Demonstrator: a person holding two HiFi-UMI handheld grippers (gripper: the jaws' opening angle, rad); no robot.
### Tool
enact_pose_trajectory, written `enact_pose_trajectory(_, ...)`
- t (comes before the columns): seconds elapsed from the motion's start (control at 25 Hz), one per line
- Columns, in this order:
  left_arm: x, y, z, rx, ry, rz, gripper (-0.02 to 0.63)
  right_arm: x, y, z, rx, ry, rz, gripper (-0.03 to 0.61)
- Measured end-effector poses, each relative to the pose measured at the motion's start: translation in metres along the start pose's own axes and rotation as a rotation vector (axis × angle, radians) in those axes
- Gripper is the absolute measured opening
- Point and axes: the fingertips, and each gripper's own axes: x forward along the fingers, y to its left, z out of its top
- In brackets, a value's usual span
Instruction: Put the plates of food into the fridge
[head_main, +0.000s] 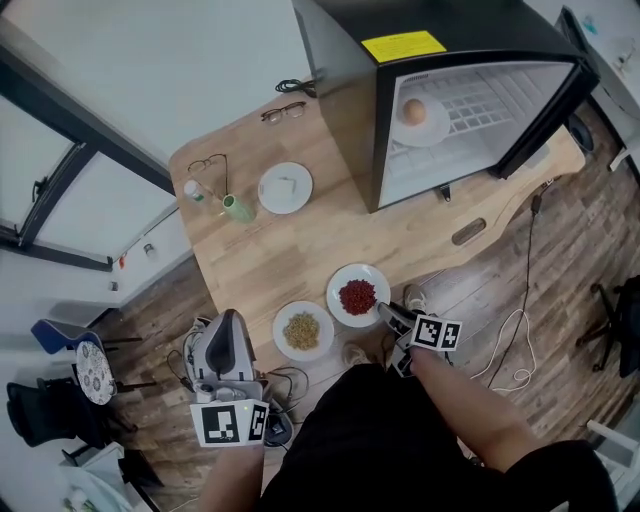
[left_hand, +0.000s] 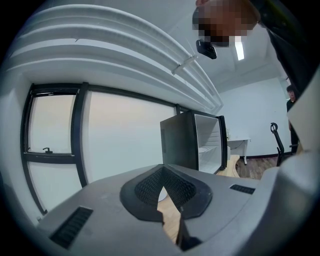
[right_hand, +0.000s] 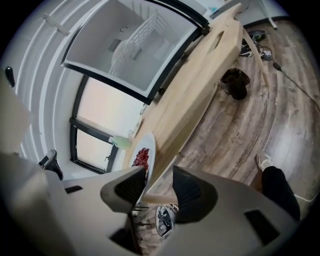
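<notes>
A white plate of red food (head_main: 357, 296) sits near the front edge of the wooden table (head_main: 300, 250). My right gripper (head_main: 386, 311) is at that plate's right rim. In the right gripper view the plate of red food (right_hand: 145, 155) runs edge-on between the jaws of my right gripper (right_hand: 157, 184); its rim lies against the left pad and the other pad stands apart. A plate of tan grain (head_main: 303, 331) lies just left of it. A third plate (head_main: 285, 187) holds something white. The black fridge (head_main: 440, 60) stands open with a plate (head_main: 420, 118) on its shelf. My left gripper (head_main: 226, 345) hangs off the table's left, shut and empty.
Two pairs of glasses (head_main: 285, 112) (head_main: 207, 163), a green bottle (head_main: 237, 208) and a small bottle (head_main: 194, 190) lie on the table's far left. Cables (head_main: 515, 350) trail over the wood floor at the right. A chair (head_main: 60, 340) stands at the lower left.
</notes>
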Motion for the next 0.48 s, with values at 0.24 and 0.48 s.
enact_pose_trajectory(0.24, -0.006, 0.009, -0.003, 0.015, 0.021, 0.016, 0.003, 0.013, 0.018, -0.004, 0.018, -0.006, 0.089, 0.063)
enact_pose_trajectory(0.48, -0.002, 0.009, 0.004, 0.017, 0.003, 0.013, 0.003, 0.010, 0.037, 0.008, 0.025, -0.024, 0.113, 0.031)
